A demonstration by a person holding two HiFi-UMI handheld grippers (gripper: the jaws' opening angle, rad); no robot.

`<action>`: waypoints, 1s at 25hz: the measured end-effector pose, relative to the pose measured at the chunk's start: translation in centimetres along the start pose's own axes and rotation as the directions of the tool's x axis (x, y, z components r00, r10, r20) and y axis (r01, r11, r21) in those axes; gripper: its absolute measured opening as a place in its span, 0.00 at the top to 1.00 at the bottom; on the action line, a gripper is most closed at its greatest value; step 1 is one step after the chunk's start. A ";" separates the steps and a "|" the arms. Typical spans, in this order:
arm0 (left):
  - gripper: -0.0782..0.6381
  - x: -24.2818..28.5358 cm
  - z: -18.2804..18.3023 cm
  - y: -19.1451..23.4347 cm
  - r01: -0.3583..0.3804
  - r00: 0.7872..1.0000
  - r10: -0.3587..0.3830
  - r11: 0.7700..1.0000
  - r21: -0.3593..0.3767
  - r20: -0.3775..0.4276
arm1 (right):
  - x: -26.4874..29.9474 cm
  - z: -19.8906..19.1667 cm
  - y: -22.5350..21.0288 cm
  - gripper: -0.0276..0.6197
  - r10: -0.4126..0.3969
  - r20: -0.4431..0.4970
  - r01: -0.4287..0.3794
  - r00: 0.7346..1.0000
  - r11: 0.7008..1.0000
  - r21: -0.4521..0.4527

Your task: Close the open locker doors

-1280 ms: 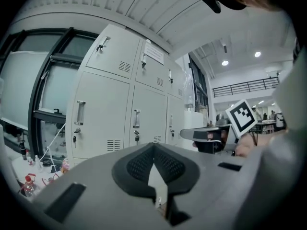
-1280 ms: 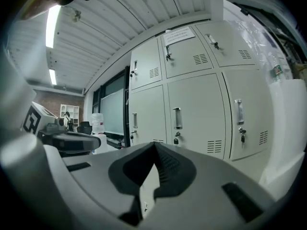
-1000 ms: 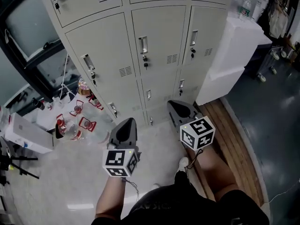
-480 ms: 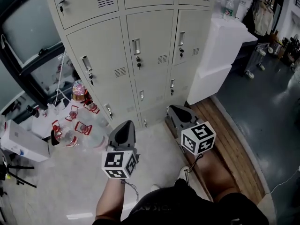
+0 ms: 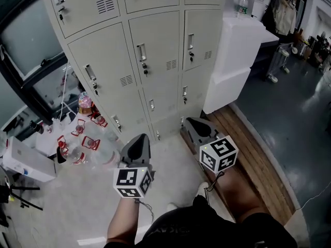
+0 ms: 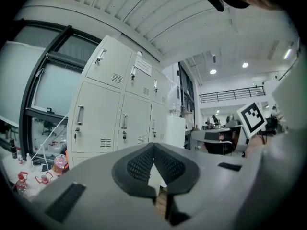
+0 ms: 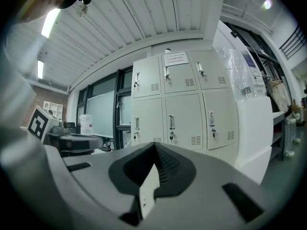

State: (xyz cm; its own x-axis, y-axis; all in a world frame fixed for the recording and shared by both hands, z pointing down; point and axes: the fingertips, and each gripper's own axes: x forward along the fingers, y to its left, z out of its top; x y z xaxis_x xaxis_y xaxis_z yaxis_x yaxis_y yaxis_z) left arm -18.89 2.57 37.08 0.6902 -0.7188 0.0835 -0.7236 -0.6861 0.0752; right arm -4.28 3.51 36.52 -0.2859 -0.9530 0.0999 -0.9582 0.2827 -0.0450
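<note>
Lockers [image 5: 155, 61] further left, all closed

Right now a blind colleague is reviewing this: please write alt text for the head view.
A person, seen from above, points the shut, empty left claw and right claw at beige lockers whose visible doors are all closed. Bottles litter the floor at left.

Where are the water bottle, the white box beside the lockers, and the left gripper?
water bottle [image 5: 242, 5], head view, middle of its body.
white box [image 5: 240, 45], head view, its upper front face.
left gripper [image 5: 141, 137], head view, the tip where its shut jaws meet.
</note>
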 end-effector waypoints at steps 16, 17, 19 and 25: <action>0.88 -0.7 0.3 -2.5 0.009 1.000 -0.009 1.000 0.022 0.002 | -2.5 0.2 -0.2 0.96 0.000 0.021 0.000 1.000 1.000 0.008; 0.88 -0.8 0.4 -2.6 0.010 1.000 -0.010 1.000 0.023 0.003 | -2.7 0.2 -0.1 0.96 0.000 0.022 0.000 1.000 1.000 0.008; 0.88 -1.0 0.3 -2.8 0.010 1.000 -0.010 1.000 0.026 0.004 | -2.9 0.2 0.0 0.96 0.001 0.025 -0.001 1.000 1.000 0.006; 0.88 -1.7 0.6 -3.2 0.011 1.000 -0.011 0.999 0.032 0.009 | -3.6 0.4 0.5 0.96 0.006 0.027 -0.006 1.000 1.000 0.001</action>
State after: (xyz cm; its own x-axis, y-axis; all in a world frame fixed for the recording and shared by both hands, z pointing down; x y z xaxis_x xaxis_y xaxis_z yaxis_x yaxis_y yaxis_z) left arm -17.73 5.92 36.06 0.6985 -0.7118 0.0741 -0.7154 -0.6974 0.0440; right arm -3.76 7.03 35.70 -0.2908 -0.9540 0.0729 -0.9565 0.2880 -0.0460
